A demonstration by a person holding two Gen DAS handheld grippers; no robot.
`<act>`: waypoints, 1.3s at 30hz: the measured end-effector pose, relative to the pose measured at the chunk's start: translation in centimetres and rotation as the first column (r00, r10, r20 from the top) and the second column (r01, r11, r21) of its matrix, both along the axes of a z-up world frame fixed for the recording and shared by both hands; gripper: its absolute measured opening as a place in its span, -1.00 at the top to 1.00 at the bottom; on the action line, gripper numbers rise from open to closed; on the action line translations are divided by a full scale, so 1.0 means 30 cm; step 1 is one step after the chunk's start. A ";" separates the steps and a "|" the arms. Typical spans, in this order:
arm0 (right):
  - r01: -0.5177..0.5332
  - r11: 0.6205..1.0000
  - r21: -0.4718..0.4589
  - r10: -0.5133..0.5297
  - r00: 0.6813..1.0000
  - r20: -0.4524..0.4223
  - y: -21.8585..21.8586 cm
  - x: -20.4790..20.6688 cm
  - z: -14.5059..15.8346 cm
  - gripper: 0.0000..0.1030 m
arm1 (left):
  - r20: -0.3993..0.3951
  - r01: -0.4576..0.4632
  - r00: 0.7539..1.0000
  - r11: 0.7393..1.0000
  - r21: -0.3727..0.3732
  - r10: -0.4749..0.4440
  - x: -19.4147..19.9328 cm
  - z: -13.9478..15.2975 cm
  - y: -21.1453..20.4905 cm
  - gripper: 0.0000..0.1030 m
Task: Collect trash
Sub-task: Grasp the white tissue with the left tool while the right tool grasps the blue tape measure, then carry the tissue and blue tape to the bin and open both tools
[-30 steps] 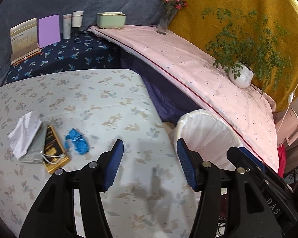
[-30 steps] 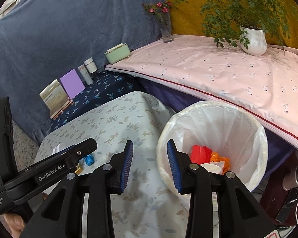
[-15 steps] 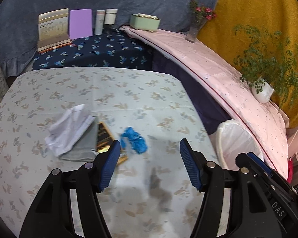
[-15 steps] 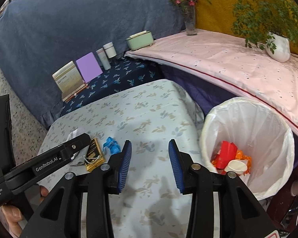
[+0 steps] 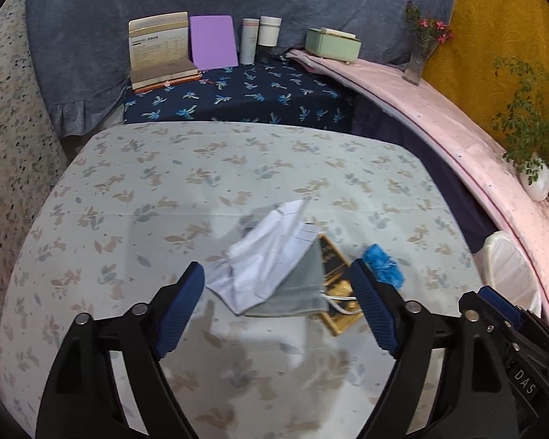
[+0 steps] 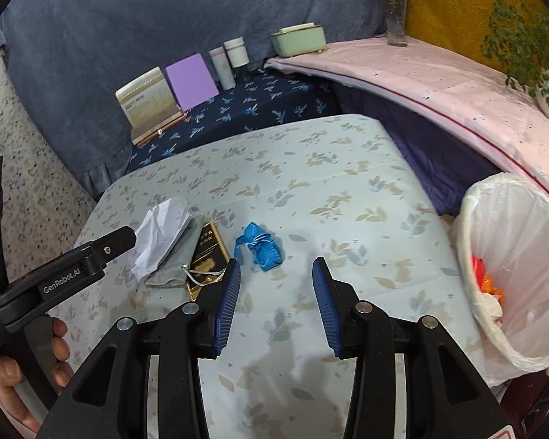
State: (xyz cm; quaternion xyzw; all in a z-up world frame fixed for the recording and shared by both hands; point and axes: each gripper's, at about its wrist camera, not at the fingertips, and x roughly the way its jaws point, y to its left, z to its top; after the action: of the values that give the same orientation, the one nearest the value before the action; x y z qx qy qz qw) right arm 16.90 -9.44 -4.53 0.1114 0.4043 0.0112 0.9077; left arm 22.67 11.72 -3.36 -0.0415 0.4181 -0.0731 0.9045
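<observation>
Since a second ago both views have swung left, off the bin and onto the trash pile. Left hand-held gripper now faces the pile straight on, jaws wide apart, nothing between them; earlier the pile sat far left in its view and the bin was between its fingers. Right hand-held gripper has left the bin mouth and now hangs over the bench, jaws apart, empty, with the blue crumpled scrap just ahead of its left finger.

Pile lies unmoved on the floral cloth: crumpled white paper on top of a grey pouch, which overlaps a black-and-gold packet; the blue scrap is just beside the packet, apart from the pouch.

White-lined trash bin sits off the bench's right edge, red and orange trash inside, cut off at the frame edge. In the left view the bin is half hidden behind the other gripper's body. The packet's near end is hidden by the right finger; its print is unreadable.
</observation>
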 end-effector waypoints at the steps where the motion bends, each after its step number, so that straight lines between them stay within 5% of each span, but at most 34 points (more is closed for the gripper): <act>1: -0.004 1.000 -0.002 0.004 1.000 -0.006 0.012 0.012 -0.009 0.21 | -0.003 0.002 1.000 1.000 0.006 -0.002 0.008 -0.008 0.008 -0.54; 14: -0.030 0.999 -0.029 0.028 0.996 -0.087 0.095 0.199 -0.147 0.12 | -0.059 0.037 0.998 0.999 -0.023 -0.038 0.140 -0.109 0.069 -0.52; 17: -0.027 0.999 -0.030 0.024 0.995 -0.102 0.095 0.230 -0.175 0.12 | -0.075 0.053 0.996 0.997 -0.047 -0.057 0.167 -0.122 0.064 -0.39; 25: -0.031 0.999 -0.041 0.026 0.991 -0.130 0.099 0.263 -0.225 0.14 | -0.088 0.093 0.991 0.992 -0.080 -0.100 0.182 -0.143 0.038 0.33; 28: -0.028 0.998 -0.053 0.021 0.992 -0.128 0.095 0.263 -0.231 0.41 | -0.074 0.098 0.992 0.991 -0.091 -0.105 0.176 -0.127 0.036 0.53; 32: -0.033 0.999 -0.041 0.028 0.992 -0.122 0.086 0.256 -0.223 0.61 | -0.048 0.087 0.995 0.992 -0.093 -0.092 0.165 -0.085 0.038 0.62; 39: -0.027 0.999 -0.030 0.026 0.999 -0.044 0.062 0.206 -0.119 0.62 | 0.016 0.083 0.997 0.991 -0.109 -0.082 0.135 0.044 0.024 0.63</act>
State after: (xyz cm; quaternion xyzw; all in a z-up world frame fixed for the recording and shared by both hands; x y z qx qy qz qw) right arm 23.08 -7.57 -8.10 0.0923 0.4255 0.0146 0.9001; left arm 26.73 12.45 -2.04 -0.0735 0.4096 -0.1336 0.8994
